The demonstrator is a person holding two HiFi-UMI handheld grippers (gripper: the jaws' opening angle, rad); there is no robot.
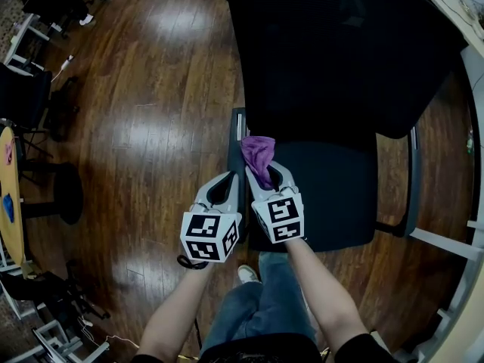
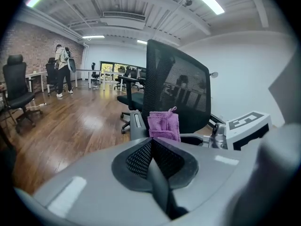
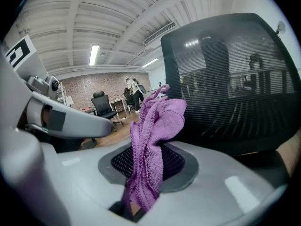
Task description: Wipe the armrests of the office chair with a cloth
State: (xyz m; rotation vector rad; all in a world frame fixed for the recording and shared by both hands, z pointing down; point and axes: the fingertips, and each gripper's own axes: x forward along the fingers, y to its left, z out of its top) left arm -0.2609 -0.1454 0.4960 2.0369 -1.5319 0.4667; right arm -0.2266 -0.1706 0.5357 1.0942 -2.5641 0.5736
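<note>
Item: purple microfibre cloth [image 1: 259,154], clamped in the closed right gripper [image 1: 266,174], held over the grey armrest [image 1: 236,127] of the black mesh office chair [image 1: 333,51], likely for wiping. Empty left gripper [image 1: 225,186] is held shut alongside.

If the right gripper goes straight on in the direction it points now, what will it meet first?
Most likely the chair's mesh backrest. The purple cloth, clamped in the right gripper, sticks out ahead and would touch first. The line runs near the backrest's side edge, and depth is unclear, so it might slip past.
</note>
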